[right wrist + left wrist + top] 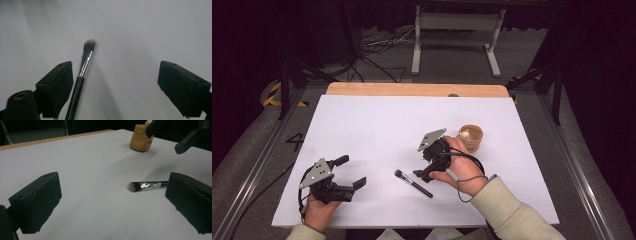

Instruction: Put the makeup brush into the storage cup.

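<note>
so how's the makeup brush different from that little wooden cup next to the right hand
The makeup brush lies flat on the white table top; the wooden cup stands upright.
The brush is long and thin, with a black handle, silver ferrule and dark bristles; the cup is squat, round and tan.
The brush lies between the open jaws of the right gripper, near one pad; the cup sits behind that hand.
Both rest on the same top, and neither is gripped.

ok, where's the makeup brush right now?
High view: the makeup brush lies flat on the white table, near the front edge, just left of the right claw; the wooden cup stands farther back right.
</note>
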Demonstrator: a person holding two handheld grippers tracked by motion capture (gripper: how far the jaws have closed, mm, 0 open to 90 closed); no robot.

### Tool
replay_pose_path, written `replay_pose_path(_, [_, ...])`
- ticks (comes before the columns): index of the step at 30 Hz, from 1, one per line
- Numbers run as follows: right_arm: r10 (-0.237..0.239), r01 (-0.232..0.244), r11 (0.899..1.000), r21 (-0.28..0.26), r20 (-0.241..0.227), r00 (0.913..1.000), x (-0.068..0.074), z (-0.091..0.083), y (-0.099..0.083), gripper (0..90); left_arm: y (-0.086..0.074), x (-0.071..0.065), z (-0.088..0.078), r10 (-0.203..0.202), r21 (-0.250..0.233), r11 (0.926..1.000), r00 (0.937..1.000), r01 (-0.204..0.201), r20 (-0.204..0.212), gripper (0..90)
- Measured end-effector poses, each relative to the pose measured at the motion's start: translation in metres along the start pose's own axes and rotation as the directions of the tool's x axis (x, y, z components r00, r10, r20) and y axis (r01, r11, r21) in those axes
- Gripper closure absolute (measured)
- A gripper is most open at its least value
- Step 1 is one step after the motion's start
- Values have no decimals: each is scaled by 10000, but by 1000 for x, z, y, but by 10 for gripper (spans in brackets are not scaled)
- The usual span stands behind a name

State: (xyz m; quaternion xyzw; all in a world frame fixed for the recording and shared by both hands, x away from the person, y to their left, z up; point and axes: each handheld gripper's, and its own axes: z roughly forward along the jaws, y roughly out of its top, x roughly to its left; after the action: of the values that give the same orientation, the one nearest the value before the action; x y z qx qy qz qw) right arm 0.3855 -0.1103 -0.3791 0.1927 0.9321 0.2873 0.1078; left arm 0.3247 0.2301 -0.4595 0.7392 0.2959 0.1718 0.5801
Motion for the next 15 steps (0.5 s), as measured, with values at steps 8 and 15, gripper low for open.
replay_pose_path(8, [-113, 126, 9964, 833, -161, 9998, 1, 3, 9, 150, 0, 1, 0, 14, 15, 10000, 10000, -14, -51, 11])
replay_pose_path(15, [-97, 140, 9879, 1544, -285, 9995, 0, 7, 17, 205, 0, 2, 0, -61, 29, 10000, 10000, 61, -12, 11])
